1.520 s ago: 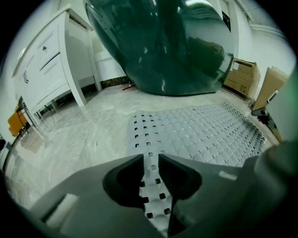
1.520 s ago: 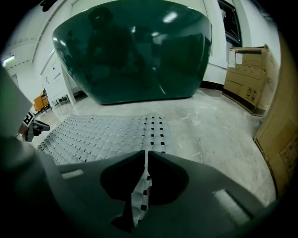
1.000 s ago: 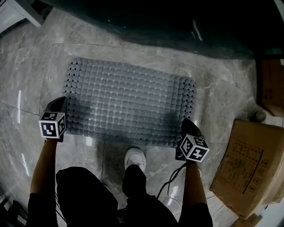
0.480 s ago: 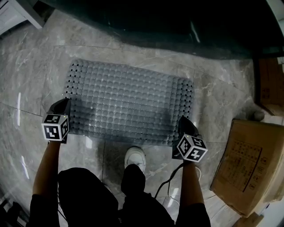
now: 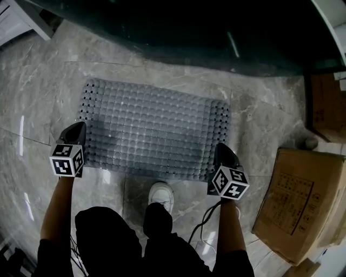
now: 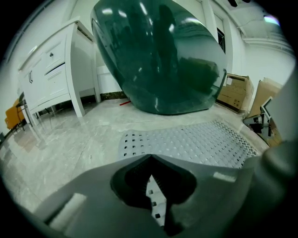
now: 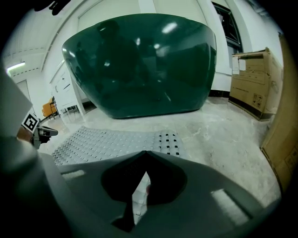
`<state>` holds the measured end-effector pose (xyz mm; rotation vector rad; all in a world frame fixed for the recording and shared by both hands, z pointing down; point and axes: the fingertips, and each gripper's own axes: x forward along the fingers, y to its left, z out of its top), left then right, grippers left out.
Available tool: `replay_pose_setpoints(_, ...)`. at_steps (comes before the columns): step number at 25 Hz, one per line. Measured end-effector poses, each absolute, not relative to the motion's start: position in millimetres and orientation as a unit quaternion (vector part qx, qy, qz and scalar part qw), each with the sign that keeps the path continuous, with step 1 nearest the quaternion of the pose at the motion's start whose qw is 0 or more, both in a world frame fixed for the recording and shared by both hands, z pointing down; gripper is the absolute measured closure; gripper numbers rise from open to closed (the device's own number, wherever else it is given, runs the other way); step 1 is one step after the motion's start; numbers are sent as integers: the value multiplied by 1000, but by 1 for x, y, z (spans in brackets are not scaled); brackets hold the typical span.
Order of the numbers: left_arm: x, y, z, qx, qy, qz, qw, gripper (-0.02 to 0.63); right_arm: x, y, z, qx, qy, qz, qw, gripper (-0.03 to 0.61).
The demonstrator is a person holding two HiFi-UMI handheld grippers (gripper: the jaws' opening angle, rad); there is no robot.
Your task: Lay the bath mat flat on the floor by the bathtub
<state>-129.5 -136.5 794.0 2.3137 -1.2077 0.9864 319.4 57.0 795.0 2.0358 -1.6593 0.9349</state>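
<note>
The grey studded bath mat (image 5: 154,130) lies spread on the marble floor in front of the dark green bathtub (image 5: 189,32). My left gripper (image 5: 77,131) is at the mat's near left corner. My right gripper (image 5: 221,151) is at its near right corner. In the left gripper view the jaws of the left gripper (image 6: 151,158) are shut on a thin strip of the perforated mat edge, and the rest of the mat (image 6: 195,142) stretches toward the tub (image 6: 158,56). The right gripper (image 7: 145,154) likewise pinches the mat's edge, with the mat (image 7: 111,139) lying flat before the tub (image 7: 139,65).
Cardboard boxes (image 5: 294,200) stand at the right, with another (image 5: 327,103) behind them. A white cabinet (image 5: 21,16) is at the far left, seen also as the cabinet (image 6: 51,69). The person's white shoe (image 5: 161,196) is just below the mat's near edge, with a cable (image 5: 203,227) beside it.
Both grippers have drifted slightly toward the person, still holding the mat's near corners. The mat sits a little lower in the view and stays spread out.
</note>
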Motion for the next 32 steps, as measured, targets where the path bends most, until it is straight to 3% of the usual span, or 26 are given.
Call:
replay_pose_setpoints(14, -106, -125, 749, 842, -409, 318, 154, 614, 307, 27, 724, 710, -627, 288, 140, 552)
replay_pose_setpoints(32, -88, -131, 635, 844, -392, 327, 164, 614, 283, -7, 601, 691, -646, 290, 145, 554)
